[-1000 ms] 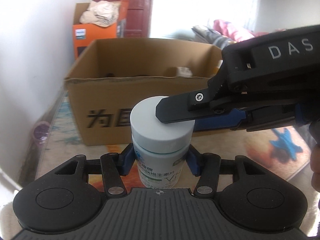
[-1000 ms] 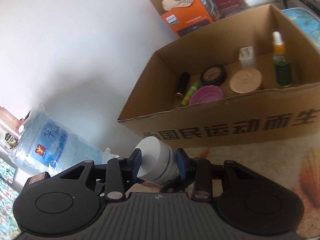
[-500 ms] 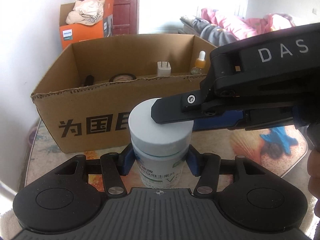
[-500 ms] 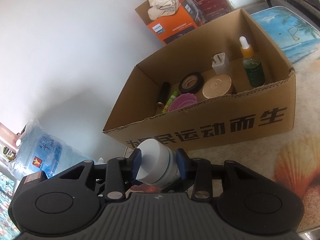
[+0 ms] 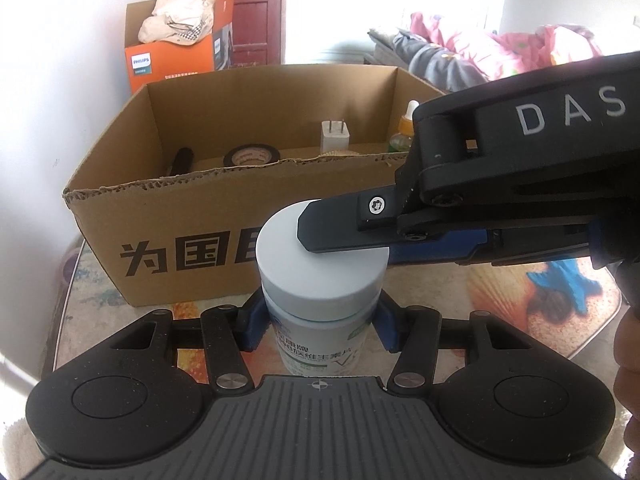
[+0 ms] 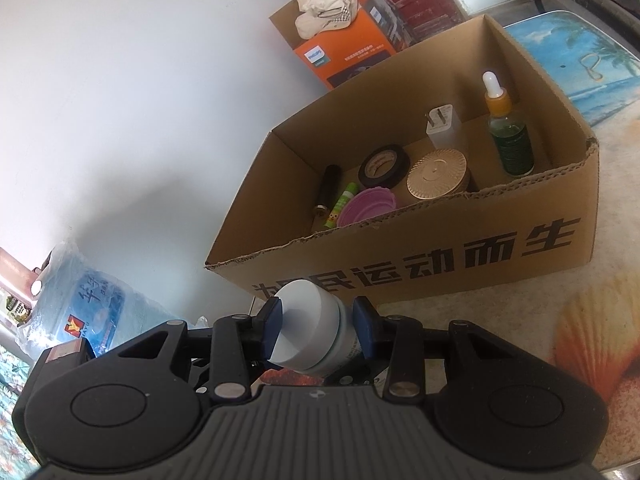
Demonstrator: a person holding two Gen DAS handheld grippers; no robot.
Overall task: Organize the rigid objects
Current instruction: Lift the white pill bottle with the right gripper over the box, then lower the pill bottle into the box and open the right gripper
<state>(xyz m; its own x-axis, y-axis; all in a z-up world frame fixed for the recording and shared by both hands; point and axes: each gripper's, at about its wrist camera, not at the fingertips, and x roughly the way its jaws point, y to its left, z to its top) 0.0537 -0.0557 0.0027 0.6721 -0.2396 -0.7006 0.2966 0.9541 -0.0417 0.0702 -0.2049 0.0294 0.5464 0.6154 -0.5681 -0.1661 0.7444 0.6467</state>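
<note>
**Two grippers on one white pill bottle**

Two grippers meet on the same thing: a white plastic pill bottle with a flat white screw cap and a green-printed label. My left gripper has its blue pads clamped on the bottle's body just under the cap, one pad on each side. In the left wrist view my right gripper comes in from the right side, and its black finger lies across the top of the cap. In the right wrist view the cap sits between the right gripper's blue pads, both touching the cap's sides, so that gripper is closed narrowly on the cap.

The bottle is held in the air above the shell-patterned table top, just in front of the open brown cardboard box with black printed characters. The bottle's long axis runs nearly upright in my left gripper, cap up and leaning slightly toward the box, bottom hidden behind the gripper body.

Inside the box lie a black tape roll, a round gold tin, a white plug adapter and a green dropper bottle.
</note>
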